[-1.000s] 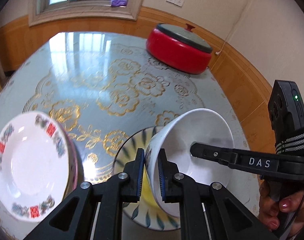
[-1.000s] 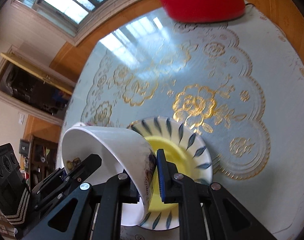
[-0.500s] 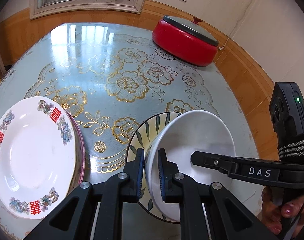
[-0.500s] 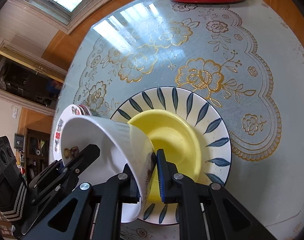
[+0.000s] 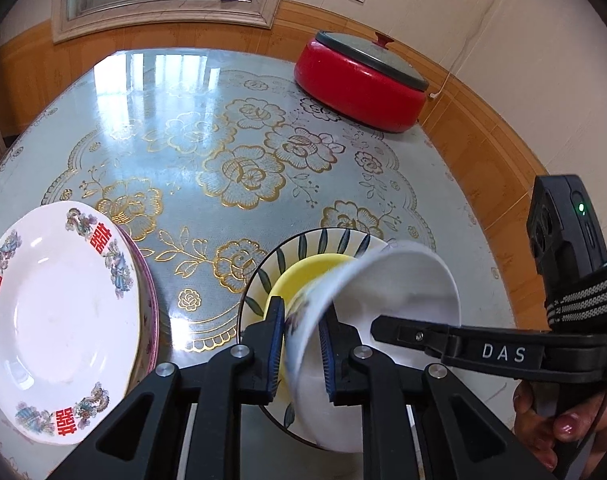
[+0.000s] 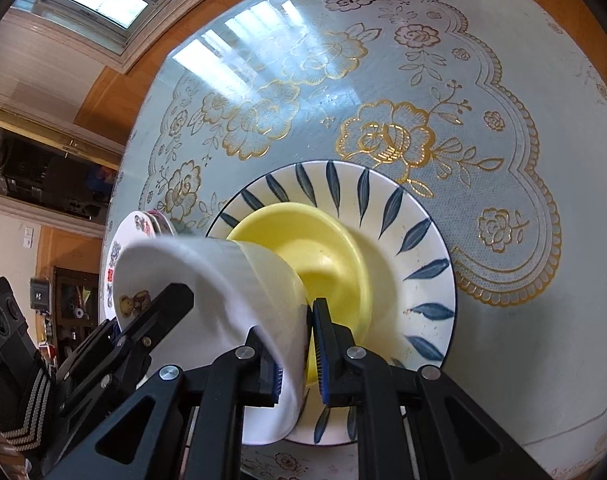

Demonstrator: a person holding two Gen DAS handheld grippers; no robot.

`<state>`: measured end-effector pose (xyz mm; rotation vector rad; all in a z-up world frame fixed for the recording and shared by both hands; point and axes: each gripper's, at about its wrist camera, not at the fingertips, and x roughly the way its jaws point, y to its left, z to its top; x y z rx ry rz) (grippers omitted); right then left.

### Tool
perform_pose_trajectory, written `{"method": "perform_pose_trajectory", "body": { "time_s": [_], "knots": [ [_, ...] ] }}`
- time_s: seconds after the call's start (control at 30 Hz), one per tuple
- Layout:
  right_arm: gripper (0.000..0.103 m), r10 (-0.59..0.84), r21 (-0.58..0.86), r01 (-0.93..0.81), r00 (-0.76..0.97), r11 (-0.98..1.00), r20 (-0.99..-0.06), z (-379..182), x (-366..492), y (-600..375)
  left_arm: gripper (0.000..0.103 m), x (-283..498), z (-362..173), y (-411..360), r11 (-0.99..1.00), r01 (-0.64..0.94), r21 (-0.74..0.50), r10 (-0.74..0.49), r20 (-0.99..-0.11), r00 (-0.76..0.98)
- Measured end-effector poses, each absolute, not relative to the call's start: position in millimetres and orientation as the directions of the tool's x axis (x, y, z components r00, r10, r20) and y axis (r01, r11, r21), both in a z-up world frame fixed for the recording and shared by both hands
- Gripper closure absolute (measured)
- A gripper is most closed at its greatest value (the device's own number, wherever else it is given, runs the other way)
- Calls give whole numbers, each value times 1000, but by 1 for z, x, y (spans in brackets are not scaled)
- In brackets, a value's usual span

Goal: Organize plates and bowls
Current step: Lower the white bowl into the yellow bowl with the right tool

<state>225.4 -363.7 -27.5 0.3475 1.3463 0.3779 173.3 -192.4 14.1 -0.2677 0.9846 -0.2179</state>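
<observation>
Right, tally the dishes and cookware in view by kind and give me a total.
Bowls: 2, the white bowl and the yellow bowl.
Plates: at least 3, the leaf plate, the flowered plate and a pink-rimmed plate under it; the stack may hide more.
Pots: 1, the red pot.
Total: at least 6.
</observation>
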Motion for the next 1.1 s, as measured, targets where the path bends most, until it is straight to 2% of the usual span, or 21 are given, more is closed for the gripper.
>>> {"method": "perform_pose_trajectory", "body": {
  "time_s": [0.5,0.7,0.77,0.87,1.0,1.1],
  "knots": [
    [90,464,476,35,176,879,-868,-37,224,-386,86,183,6,-211,948,108,-301,-313,-806,503],
    [87,445,460,59,167,886,-880,-42,231,-390,84,198,-7,-212,939,108,-327,-339,-822,456],
    [83,446,460,52,171,886,-878,-41,233,-389,84,200,-5,-206,933,93,-347,-348,-811,470],
    [82,434,447,42,181,893,-883,-39,236,-386,80,201,1,-199,921,80,-382,-371,-794,482],
    [82,422,438,49,191,898,-886,-39,241,-388,70,198,10,-187,912,55,-405,-374,-771,515],
    [81,416,434,60,194,899,-888,-38,243,-393,67,194,14,-179,909,29,-417,-365,-760,538]
  ]
}}
